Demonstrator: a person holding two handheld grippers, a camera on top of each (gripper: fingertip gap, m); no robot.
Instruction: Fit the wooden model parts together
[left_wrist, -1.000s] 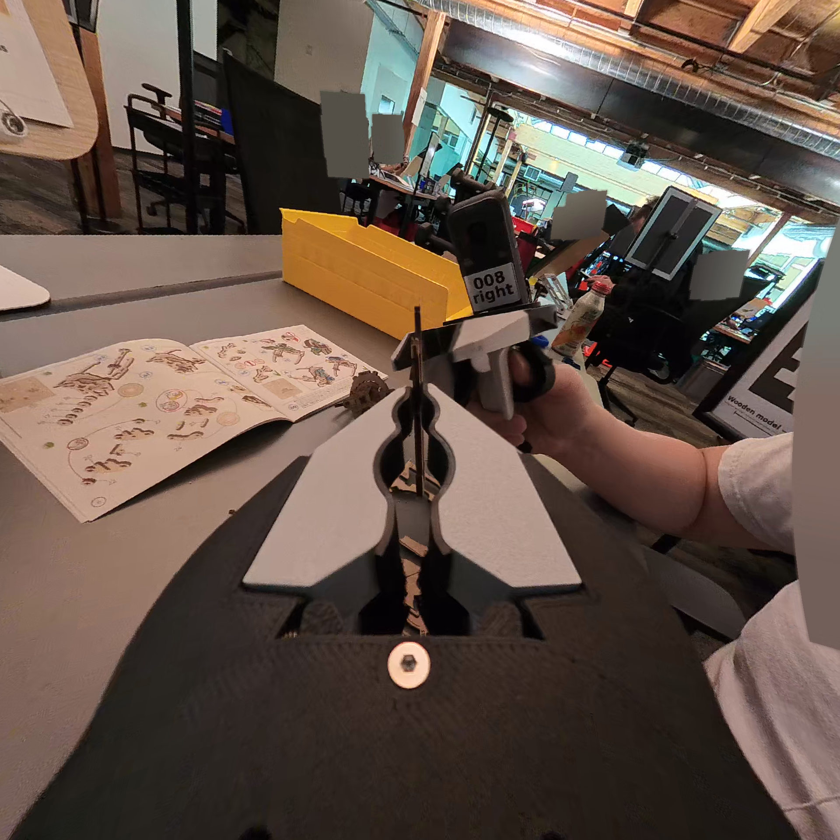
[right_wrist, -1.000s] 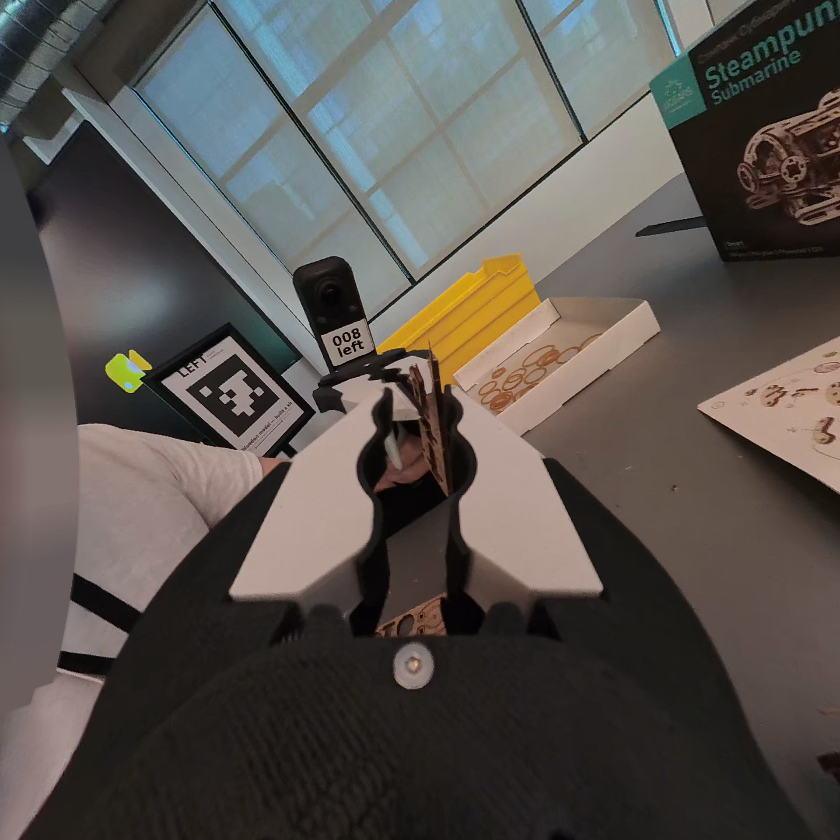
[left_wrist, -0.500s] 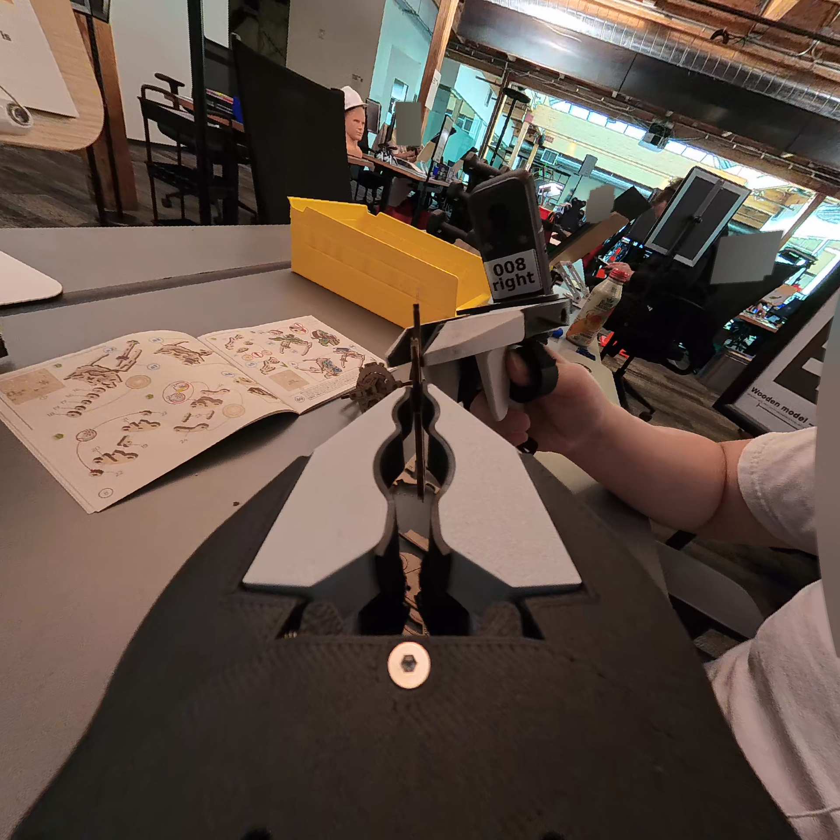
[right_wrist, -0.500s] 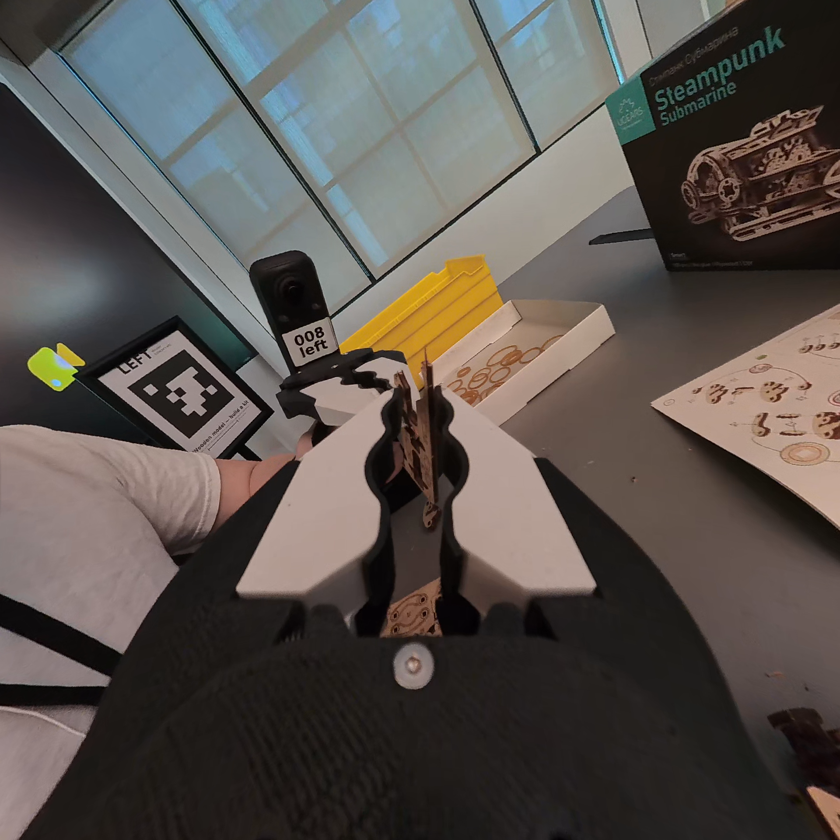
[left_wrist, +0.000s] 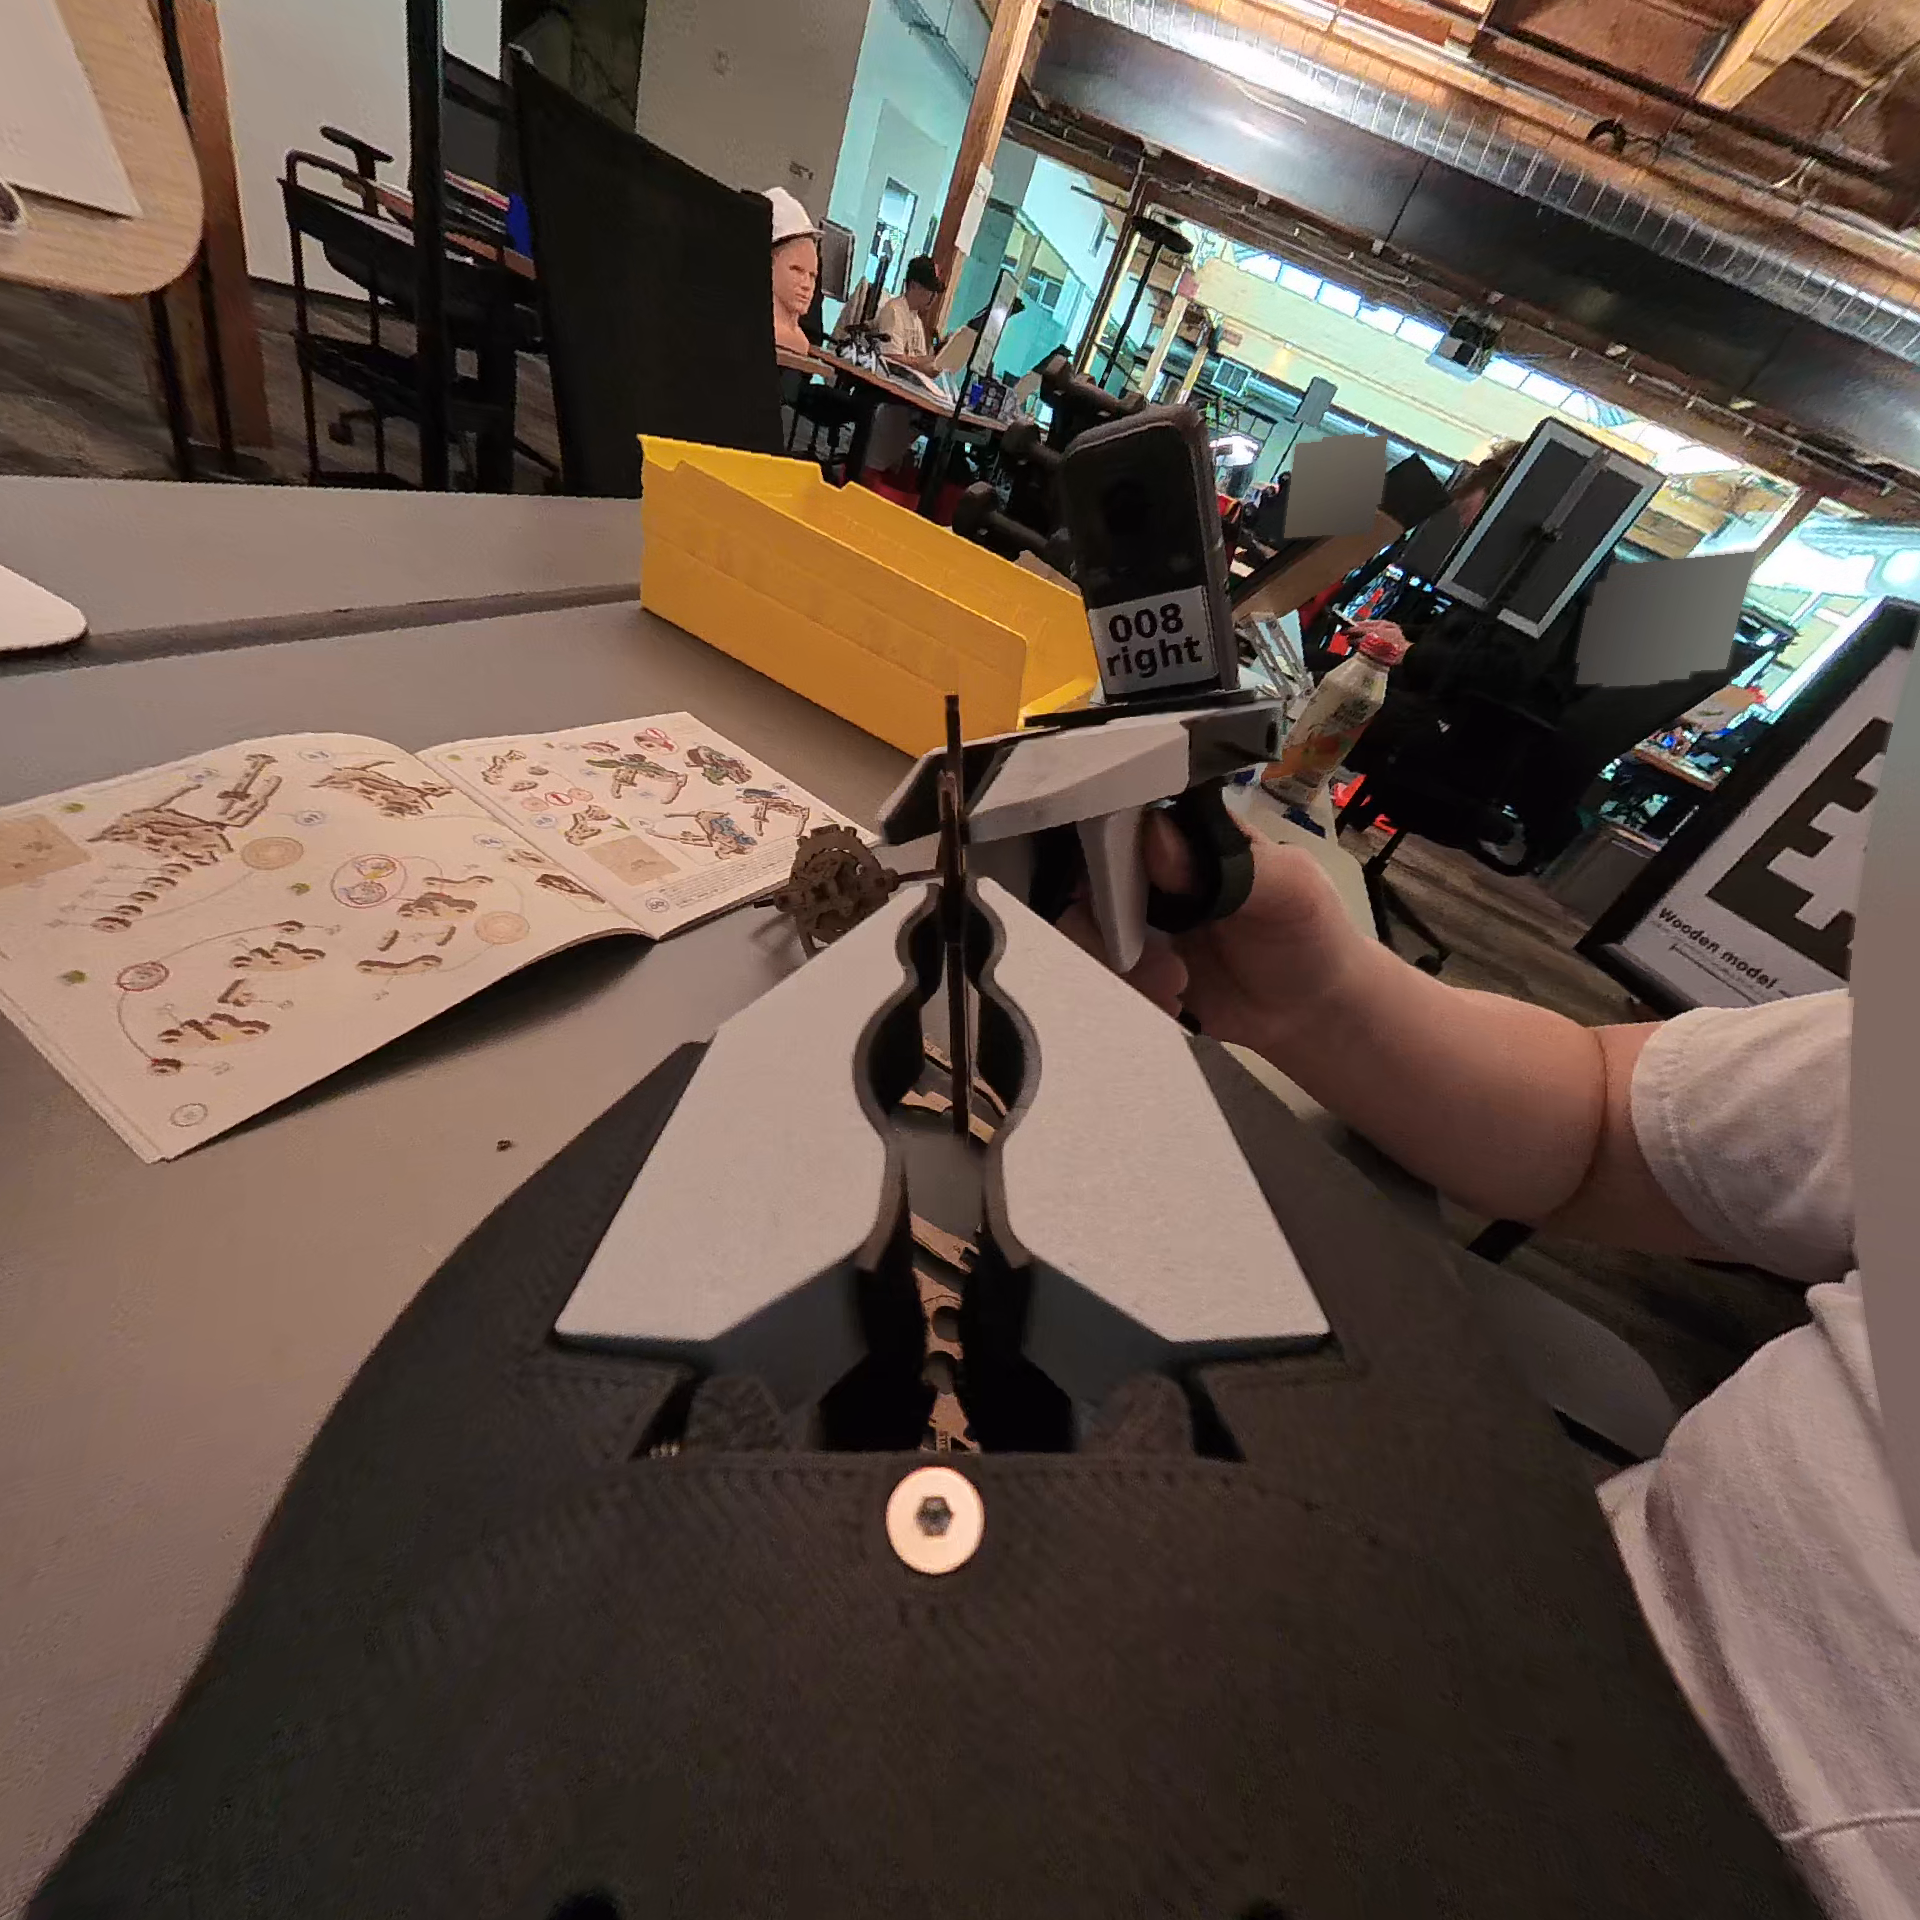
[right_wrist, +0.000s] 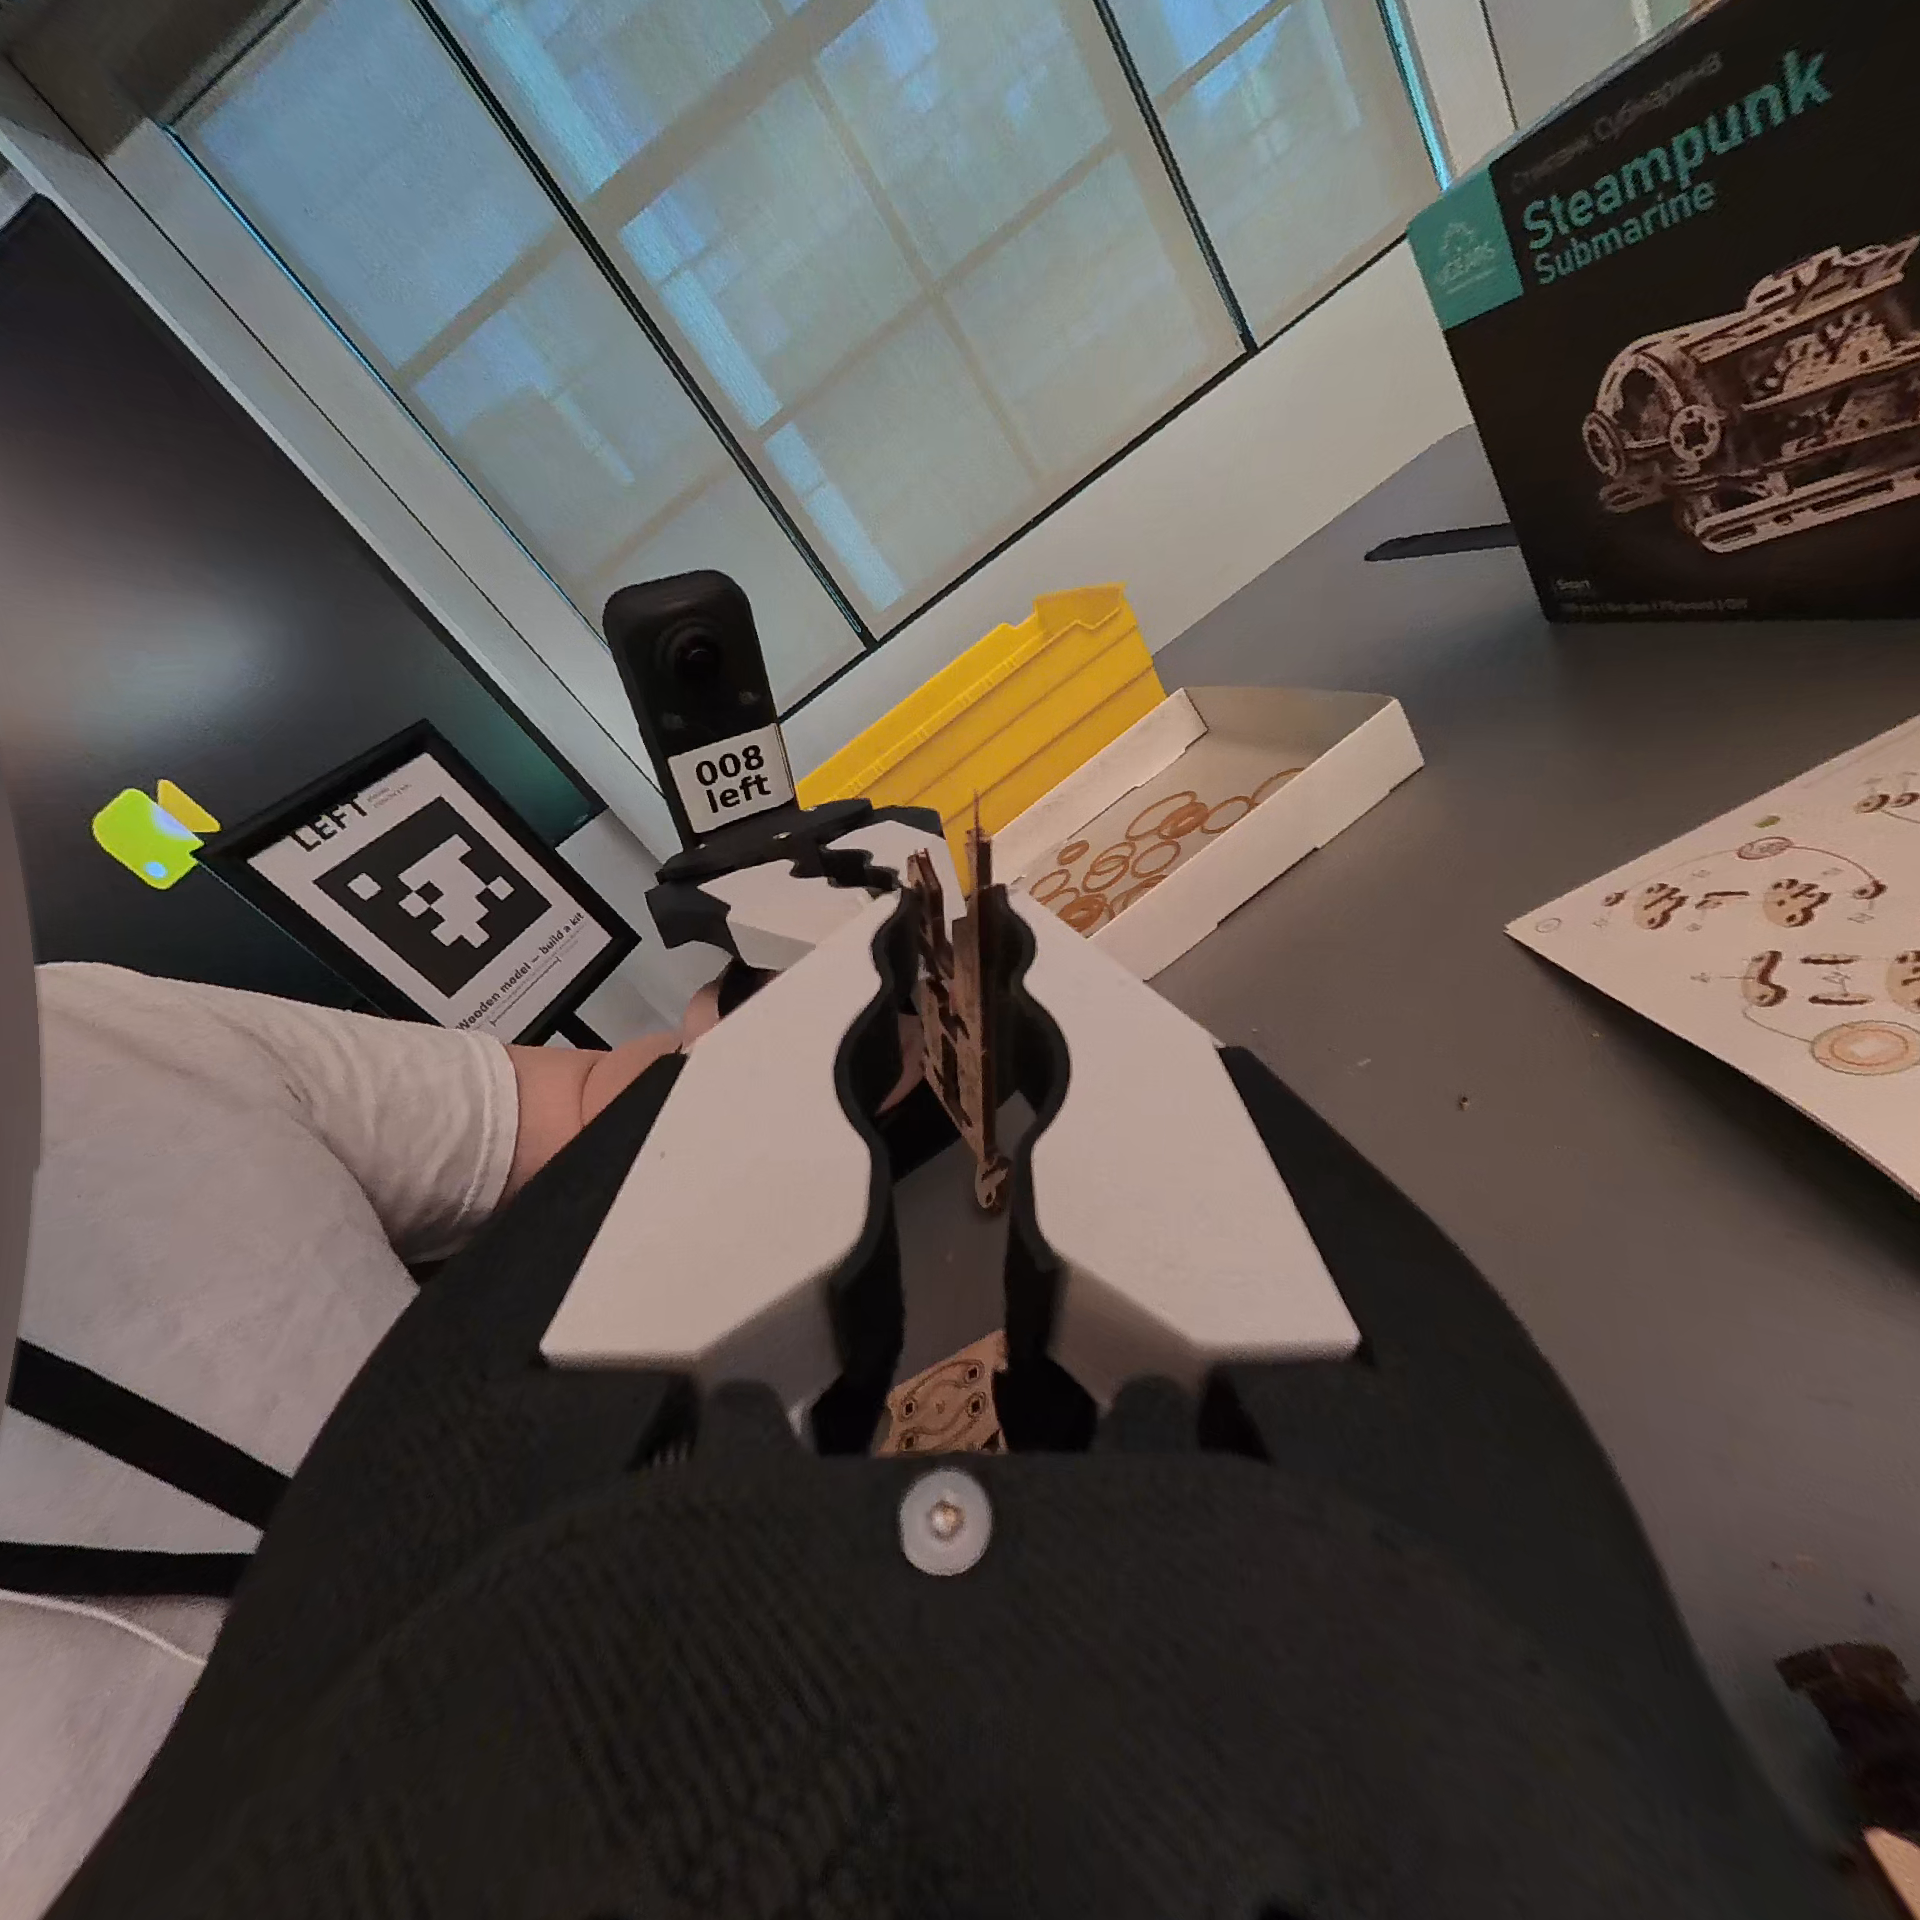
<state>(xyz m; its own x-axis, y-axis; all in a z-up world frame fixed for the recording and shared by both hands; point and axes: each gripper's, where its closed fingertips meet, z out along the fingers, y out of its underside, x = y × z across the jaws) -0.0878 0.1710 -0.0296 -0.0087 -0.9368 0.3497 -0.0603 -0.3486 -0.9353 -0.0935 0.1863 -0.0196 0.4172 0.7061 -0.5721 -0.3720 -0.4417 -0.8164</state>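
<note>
Wooden parts were up off the grey table (left_wrist: 312, 1299), one in each gripper. Left gripper (left_wrist: 951, 914) was pinched together on a thin flat wooden plate (left_wrist: 953, 831), seen edge-on and standing upright between its white fingers (left_wrist: 769, 1122). Right gripper (right_wrist: 961, 925) was clamped on a flat, cut-out wooden piece (right_wrist: 961, 1039), also edge-on, with a small tab hanging below the tips. In the left wrist view the right gripper (left_wrist: 920, 805) came in from the right, held by a hand (left_wrist: 1236, 935), with a small wooden gear cluster (left_wrist: 831, 883) at its tip, just left of the plate. Whether gear and plate touched: couldn't tell. Open instruction booklet (left_wrist: 343, 894) lay flat on the table to the left, a yellow bin (left_wrist: 831, 613) behind it. In the right wrist view the left gripper (right_wrist: 894, 873) sat just beyond the tips; a white tray (right_wrist: 1299, 790) with wooden rings (right_wrist: 1143, 842) sat next to the yellow bin (right_wrist: 997, 717), and the black kit box (right_wrist: 1704, 364) stood upright at far right. A framed marker sign (right_wrist: 436, 894) leaned behind the person's sleeve (right_wrist: 260, 1122).
</note>
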